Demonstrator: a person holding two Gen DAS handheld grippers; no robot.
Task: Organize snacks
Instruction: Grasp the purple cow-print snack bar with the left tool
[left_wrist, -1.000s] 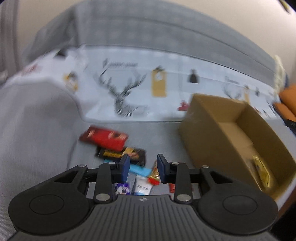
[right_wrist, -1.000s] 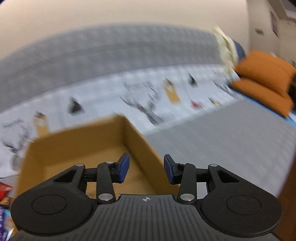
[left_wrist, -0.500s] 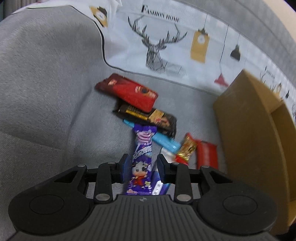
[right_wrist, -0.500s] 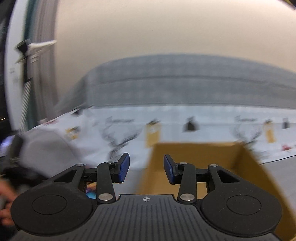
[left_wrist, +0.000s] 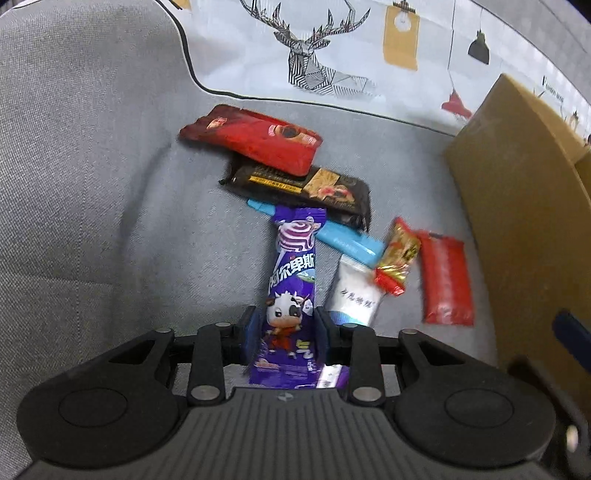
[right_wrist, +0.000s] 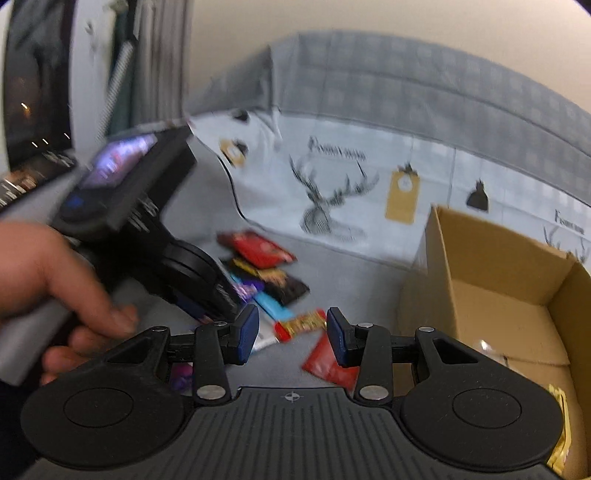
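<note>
Several snack packets lie in a heap on a grey sofa seat. My left gripper (left_wrist: 286, 325) is open, its jaws on either side of the lower part of a long purple candy packet (left_wrist: 293, 280) with a cartoon cow. Beyond lie a red packet (left_wrist: 255, 138), a dark brown packet (left_wrist: 303, 186), a blue bar (left_wrist: 347, 242), a white sachet (left_wrist: 354, 295), a small red-gold packet (left_wrist: 399, 254) and a red sachet (left_wrist: 445, 277). My right gripper (right_wrist: 291, 334) is open and empty above the seat, beside a cardboard box (right_wrist: 491, 266).
The open box (left_wrist: 517, 177) stands at the right of the heap, with a yellow packet (right_wrist: 559, 439) inside. A white deer-print cloth (left_wrist: 332, 55) covers the sofa back. A hand holds the left gripper's body (right_wrist: 140, 221) at the left of the right wrist view.
My left gripper dropped onto the heap and now straddles the purple packet lower down. My right gripper swung left from the box until the snacks and the left gripper showed.
</note>
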